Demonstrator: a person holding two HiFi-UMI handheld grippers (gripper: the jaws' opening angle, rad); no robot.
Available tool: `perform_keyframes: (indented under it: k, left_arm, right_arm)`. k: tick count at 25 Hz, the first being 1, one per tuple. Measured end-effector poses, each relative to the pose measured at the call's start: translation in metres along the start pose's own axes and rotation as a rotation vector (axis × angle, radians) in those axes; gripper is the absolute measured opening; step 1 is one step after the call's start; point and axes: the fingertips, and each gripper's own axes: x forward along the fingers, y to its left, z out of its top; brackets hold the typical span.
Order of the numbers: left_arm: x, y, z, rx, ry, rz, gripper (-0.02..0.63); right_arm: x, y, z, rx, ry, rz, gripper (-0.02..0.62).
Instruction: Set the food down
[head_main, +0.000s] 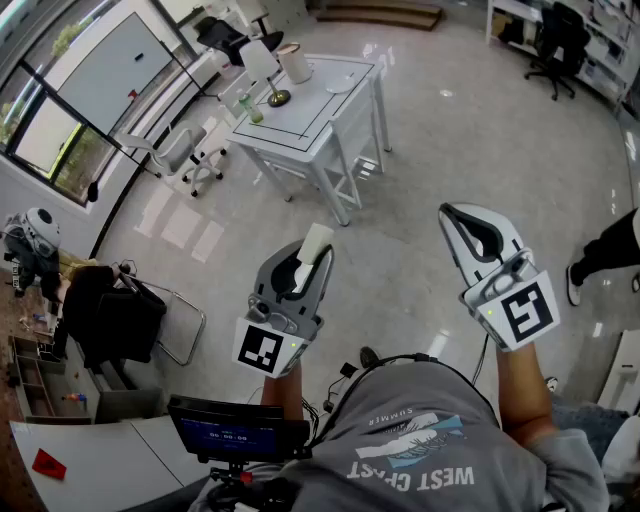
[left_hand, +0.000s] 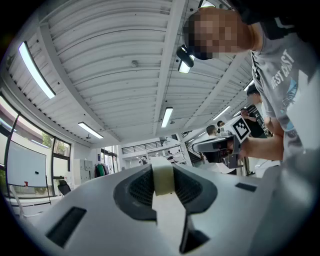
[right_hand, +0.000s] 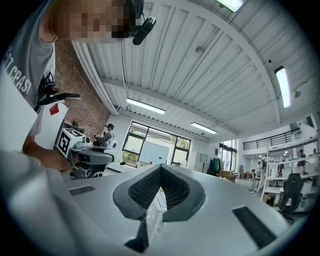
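Shiny pale floor tiles (head_main: 420, 170) fill the big room below the person. Closest is the person's grey shirt with white letters (head_main: 420, 450). Beside it is a small dark screen with blue numbers (head_main: 225, 432).

The left gripper (head_main: 312, 262) is held out in front, about level. Its tongs are pressed on a pale cream block of food (head_main: 316, 238), one on each side. In the left gripper view the block (left_hand: 162, 179) sits right in the middle of the two black pads. The block is long and thin. Its long side runs the same way as the tongs. Its free end sticks out past the tips and points away from the person, toward the table.

The right gripper (head_main: 452, 215) is held out too, well apart from the left one. Its tongs are together, with only a thin slit between them (right_hand: 160, 172) and nothing inside.

Farther off stands a white square table (head_main: 300, 130). On it are a white lamp (head_main: 262, 62) and a white roll (head_main: 295, 62). A white wheeled chair (head_main: 185, 150) stands beside the table. A black wheeled chair (head_main: 555, 40) is far back.
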Motion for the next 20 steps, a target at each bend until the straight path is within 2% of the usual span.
perform_keyframes:
  k: [8, 14, 18, 20]
  left_arm:
    - [0.007, -0.055, 0.022, 0.007, -0.014, 0.007, 0.091]
    - [0.007, -0.082, 0.023, 0.011, 0.011, 0.022, 0.091]
    - [0.005, -0.094, 0.027, 0.033, 0.023, 0.044, 0.091]
    - [0.004, -0.100, 0.030, 0.055, 0.022, 0.050, 0.091]
  right_arm:
    - [-0.051, -0.006, 0.008, -0.007, -0.008, 0.013, 0.006]
    - [-0.077, -0.008, 0.009, 0.003, -0.016, 0.022, 0.006]
    - [-0.091, -0.001, 0.019, 0.017, -0.074, 0.060, 0.009]
    - [-0.097, 0.005, 0.025, -0.011, -0.110, 0.088, 0.009]
